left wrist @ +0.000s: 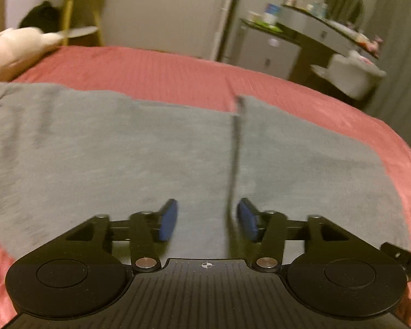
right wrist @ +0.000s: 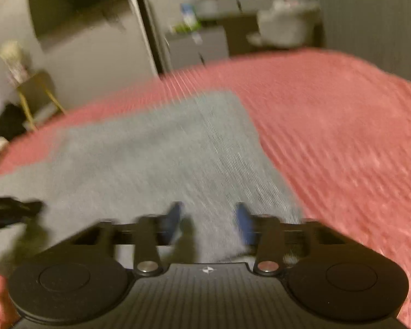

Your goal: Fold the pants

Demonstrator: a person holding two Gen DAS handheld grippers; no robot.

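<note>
The bed (left wrist: 178, 65) has a red cover, and the gray pants (left wrist: 96, 150) lie flat on it, near its front edge.

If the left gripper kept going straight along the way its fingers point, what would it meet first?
Most likely the grey pants lying flat on the red bedspread. The left gripper is open and angled down at the cloth, with nothing else between its fingers. A dark thin strip runs just beside the line; depth is blurred.

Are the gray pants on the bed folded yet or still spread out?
Cannot tell. The pants lie flat on the red bedspread as one broad gray sheet; blur hides any fold or layering. A dark stripe crosses them.
</note>
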